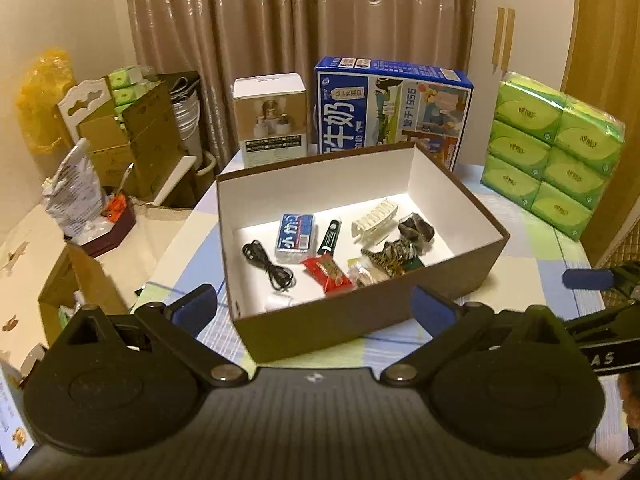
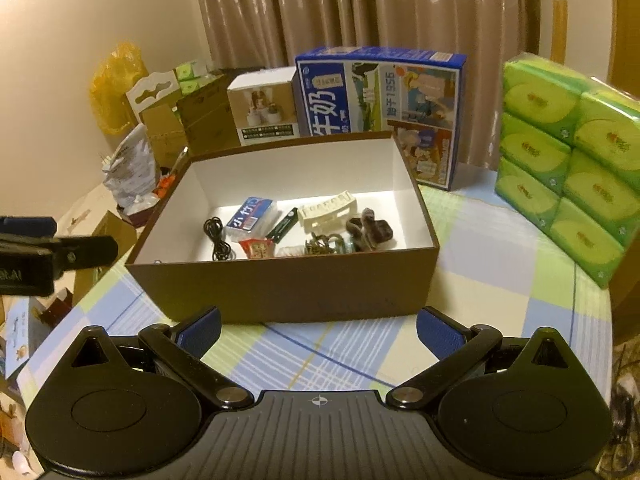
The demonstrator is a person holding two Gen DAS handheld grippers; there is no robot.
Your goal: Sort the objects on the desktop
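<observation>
Both grippers — left (image 1: 314, 306) and right (image 2: 318, 326) — hang spread wide, holding nothing, just before the brown box (image 2: 280, 284) on the table (image 2: 500, 264); cable (image 1: 268, 264), hair clip (image 1: 374, 220) and snack packet (image 1: 328, 274) lie inside.

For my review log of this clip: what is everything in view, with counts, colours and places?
box: 1, brown, white inside, table centre
cable: 1, black, in box, left
tissue pack: 1, blue-white, in box
tube: 1, dark, in box
hair claw: 1, cream, in box
snack packet: 1, red, in box
milk carton: 1, blue, behind box
tissue bundle: 1, green, table right
tablecloth: 1, pastel plaid
left gripper: open, empty
right gripper: open, empty
</observation>
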